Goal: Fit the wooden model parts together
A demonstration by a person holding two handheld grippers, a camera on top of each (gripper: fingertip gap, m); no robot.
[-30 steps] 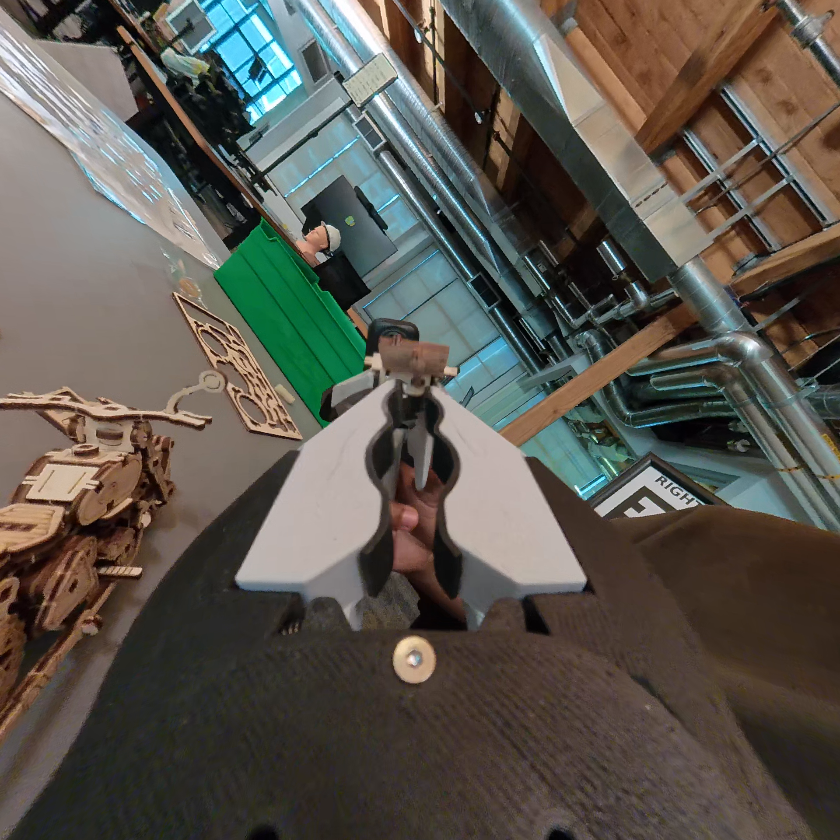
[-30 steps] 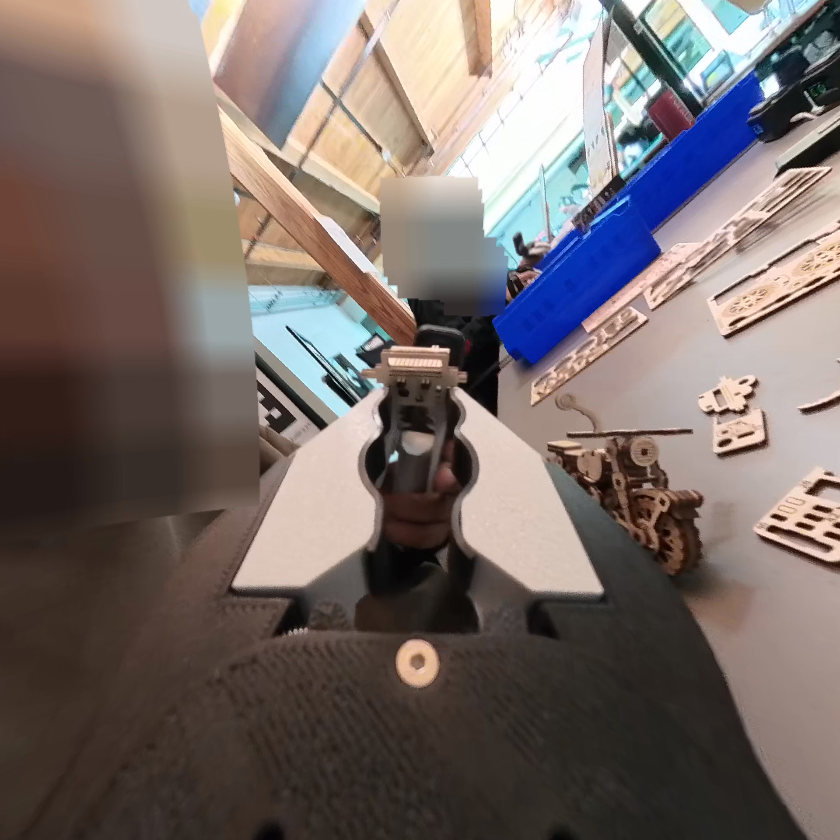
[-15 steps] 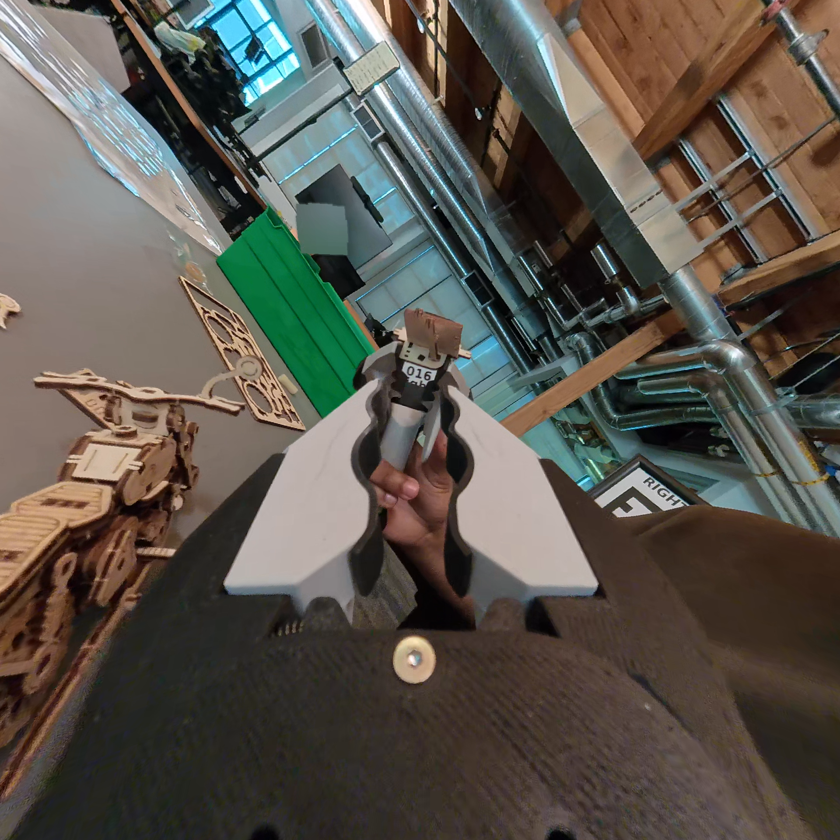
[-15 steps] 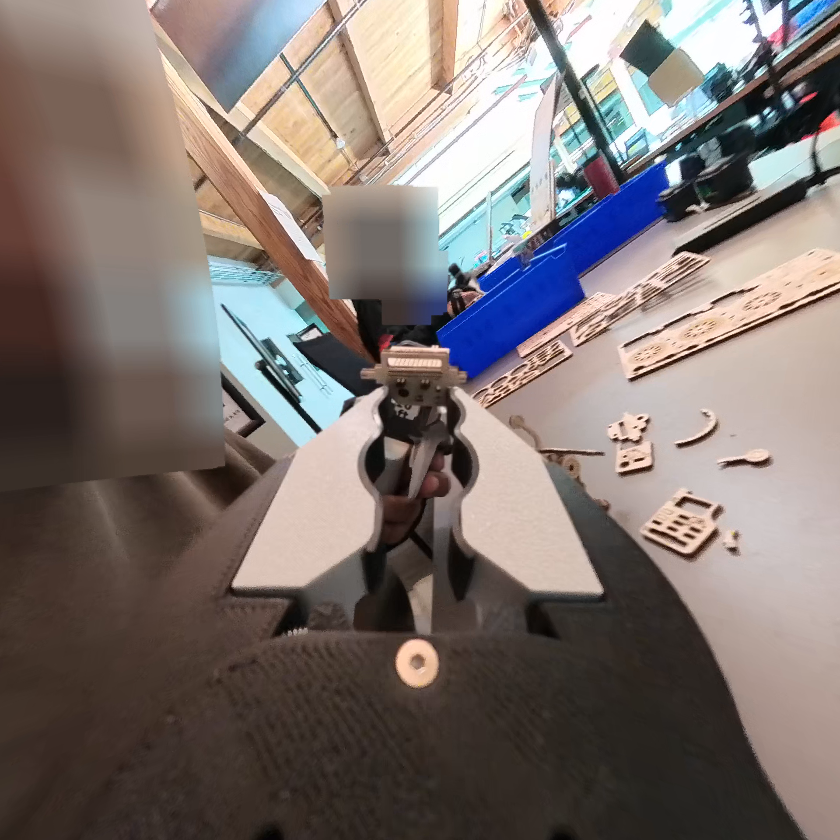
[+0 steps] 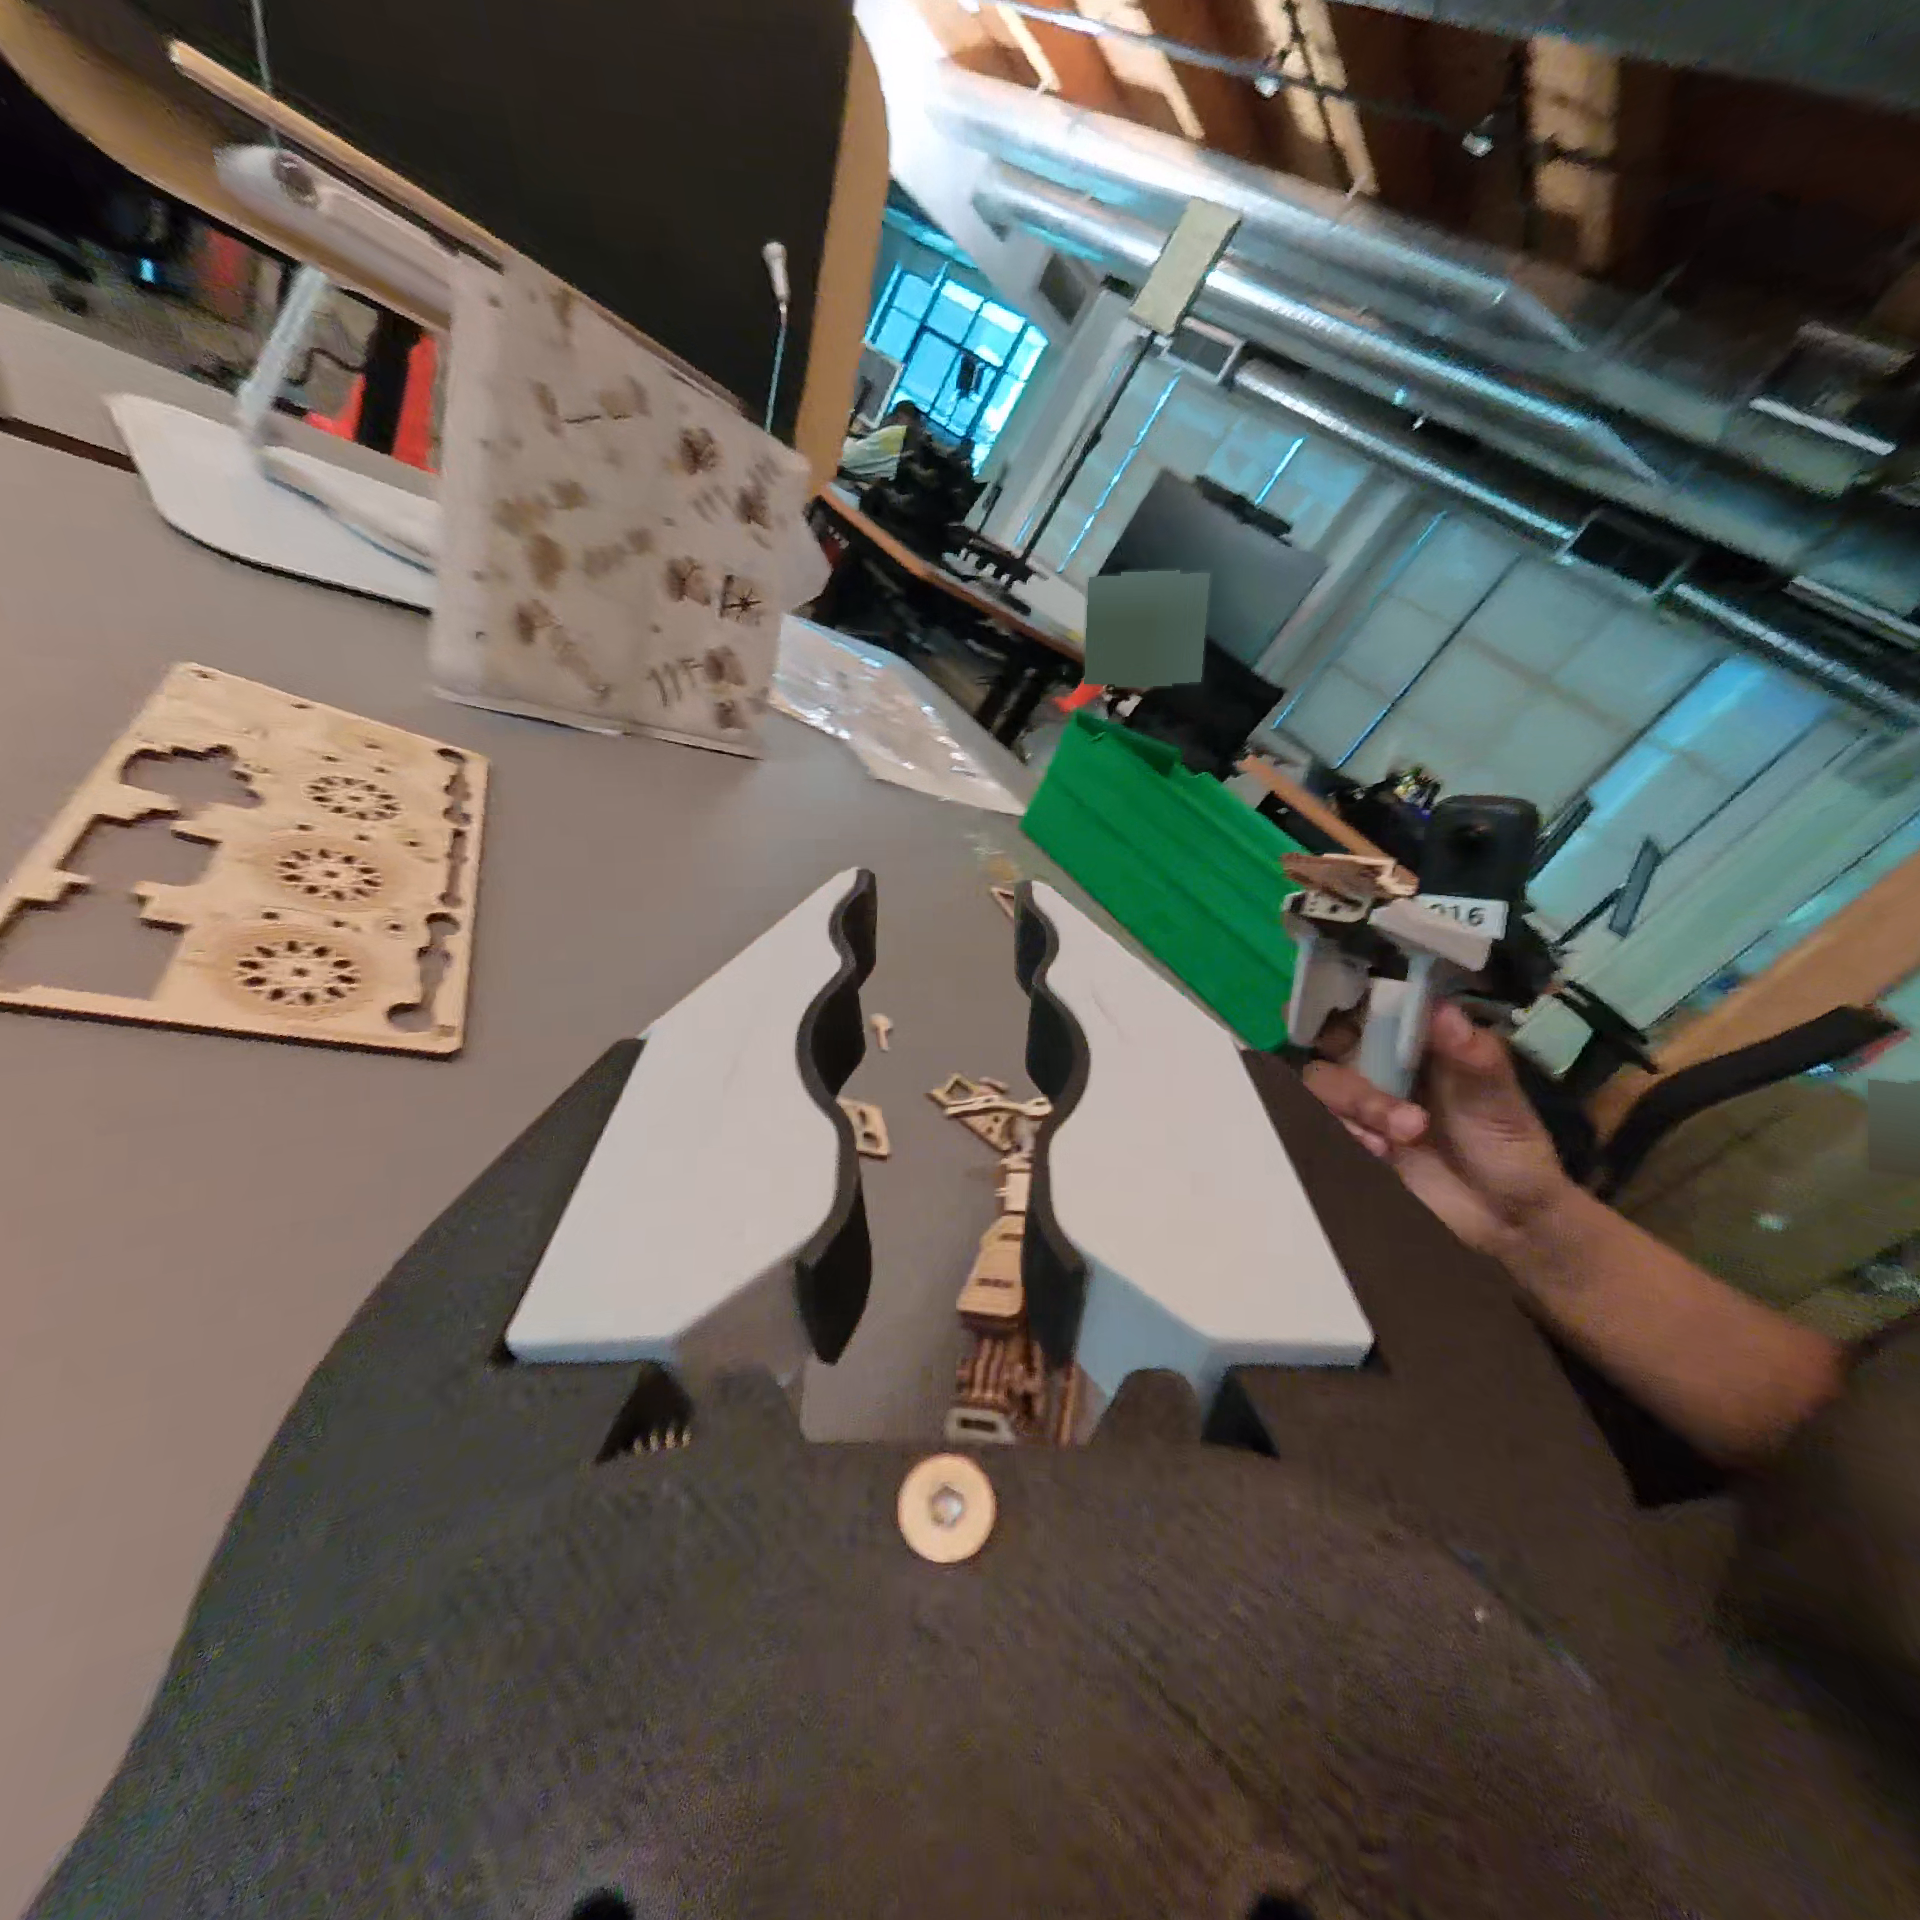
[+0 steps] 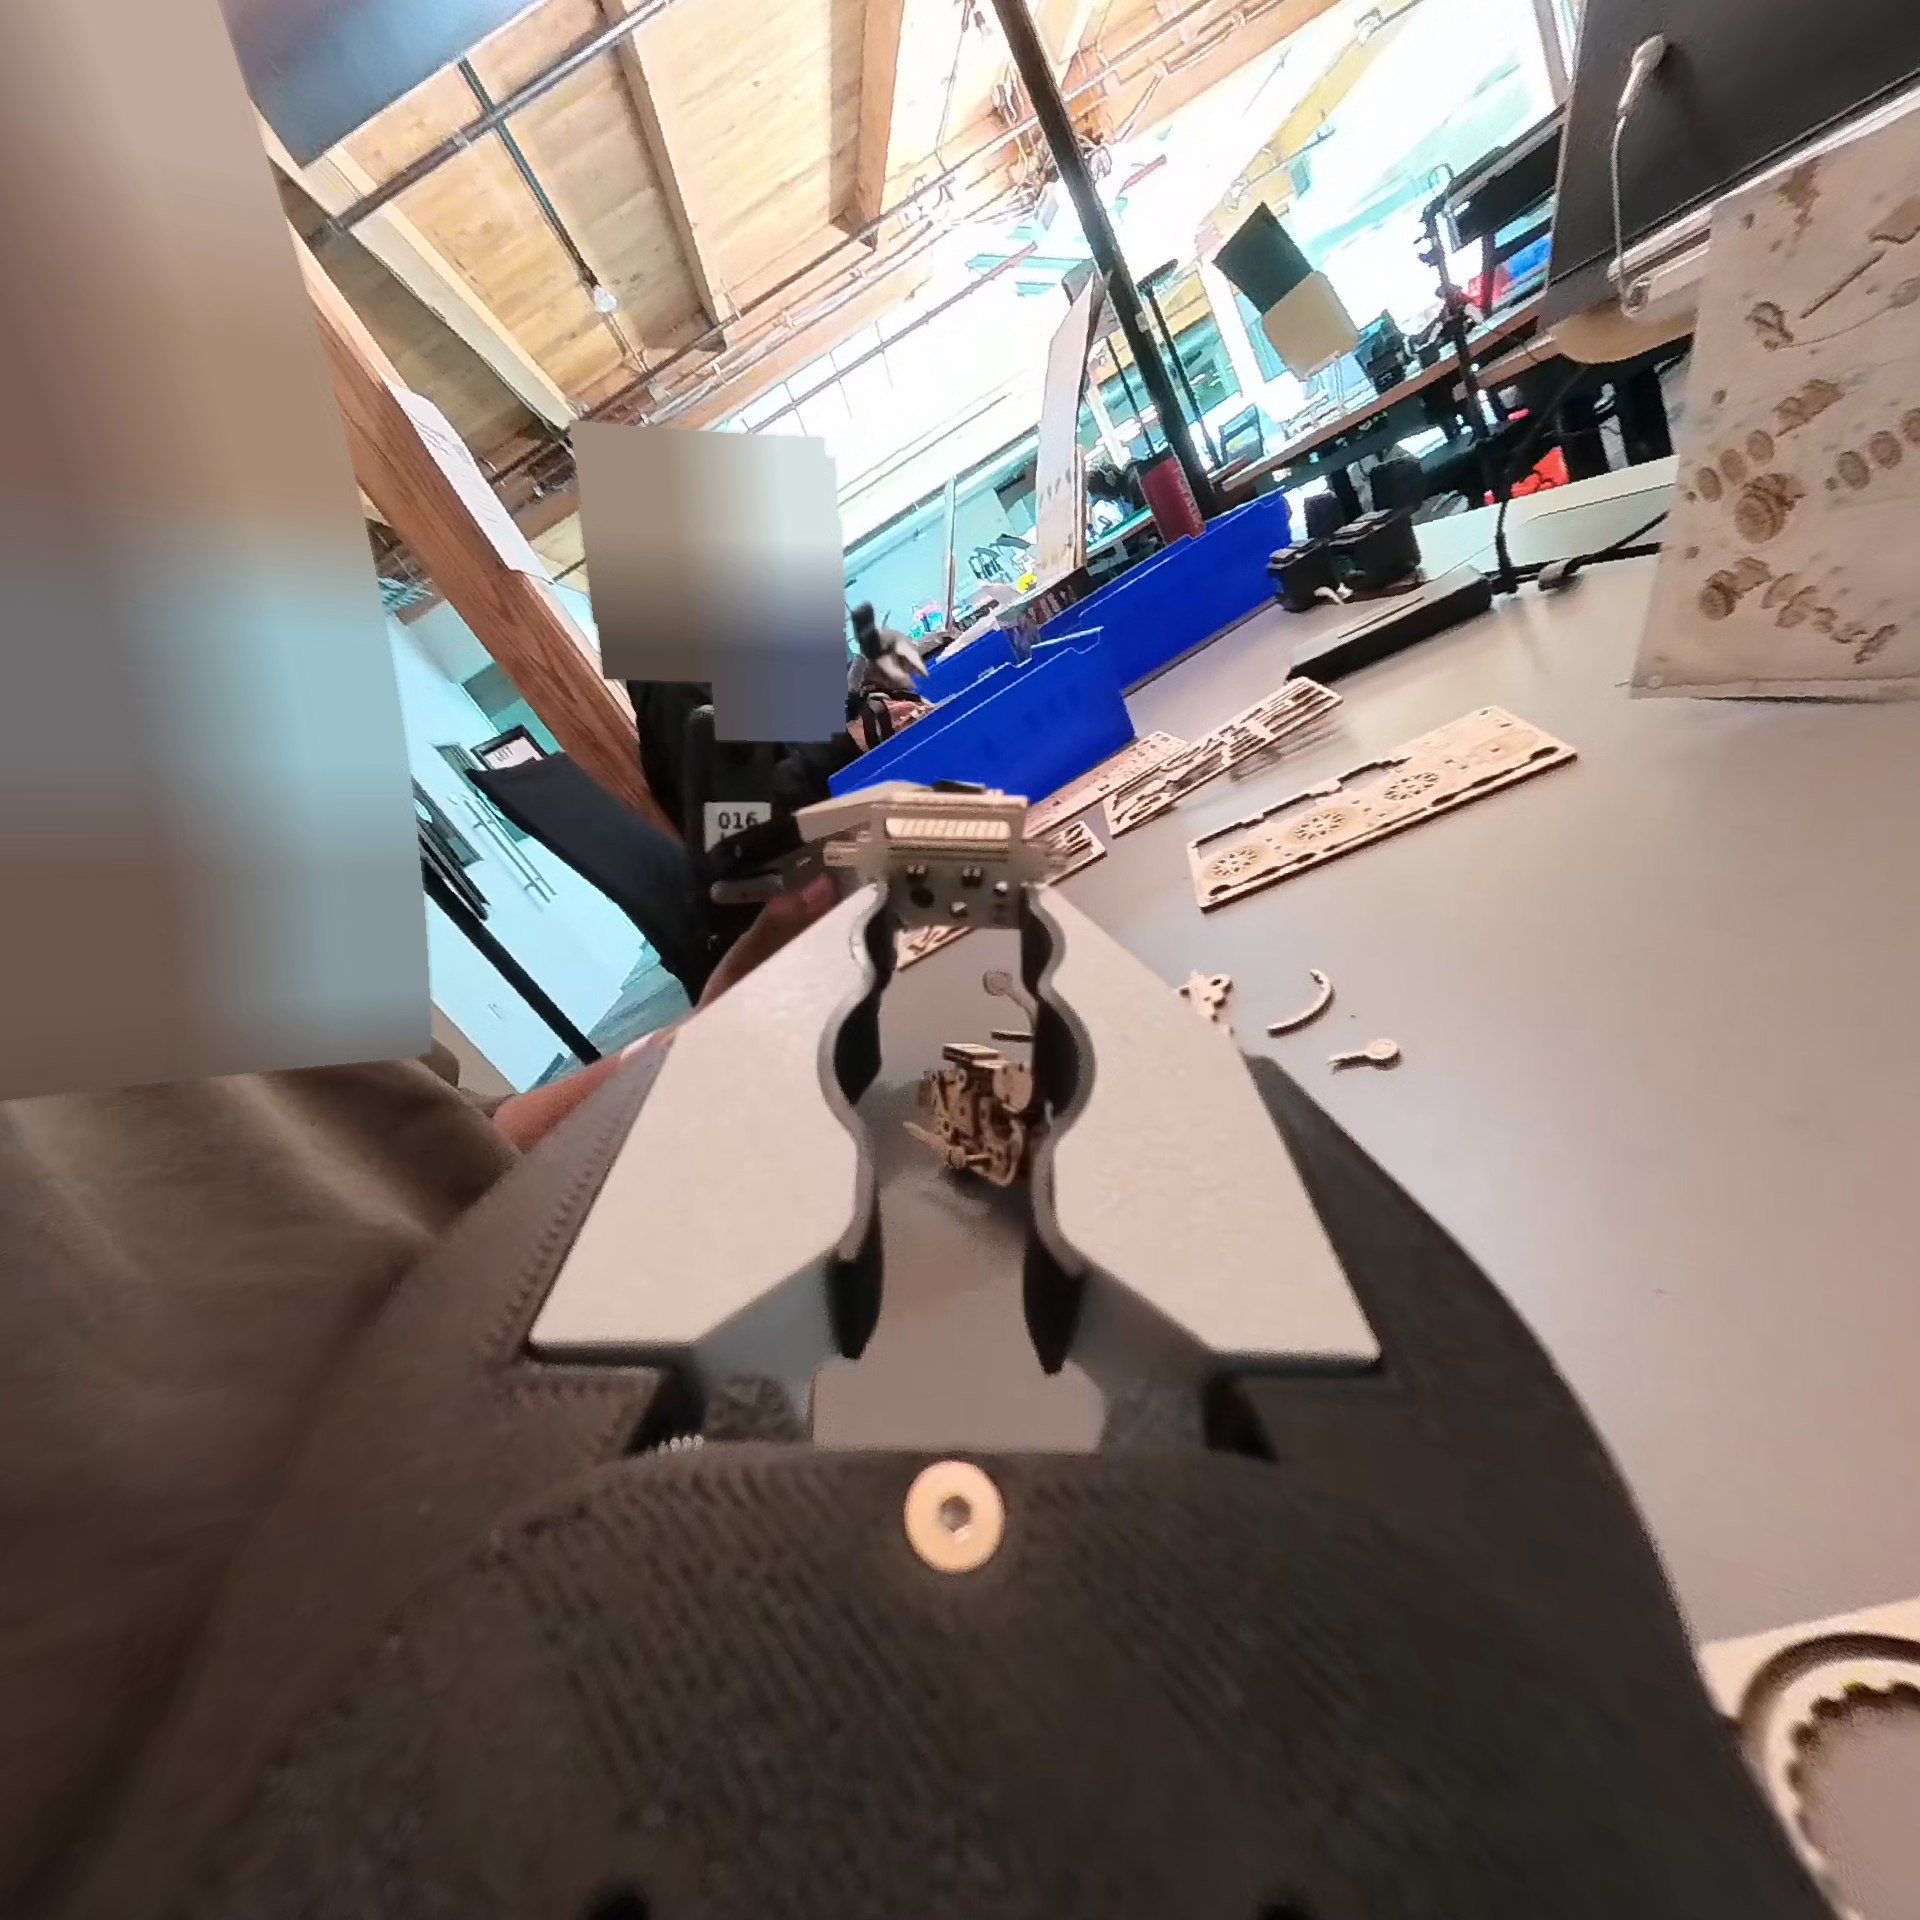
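Left gripper (image 5: pixel 940 914) is hanging over the grey table (image 5: pixel 260 1195), fingers spread wide, nothing between them. Through the gap, at center frame, loose wooden bits (image 5: pixel 977 1096) are lying on the table, and part of the assembled wooden motorcycle model (image 5: pixel 1003 1340) is showing right at the finger roots.

Right gripper (image 6: pixel 951 894) is clamping a small wooden model part (image 6: pixel 925 842) at its fingertips, center frame in the right wrist view; the part is ribbed on top with small holes below and is sitting clear of the table. The same gripper is showing at right of the left wrist view (image 5: pixel 1361 935), held by a hand (image 5: pixel 1455 1122), with the part (image 5: pixel 1345 878) on top. A white sticker with printed digits is sitting on that gripper; not transcribing it.

The motorcycle model (image 6: pixel 977 1127) is standing on the table, framed between the right gripper's fingers, well apart from the held part.

A punched plywood sheet (image 5: pixel 239 862) with gear cutouts is lying flat at left frame. A printed instruction sheet (image 5: pixel 613 561) is standing upright behind it, print too blurred to read. A green bin (image 5: pixel 1153 873) is sitting at mid-right, blue bins (image 6: pixel 1039 707) at center of the right wrist view. More plywood sheets (image 6: pixel 1371 800) are lying right of center there.
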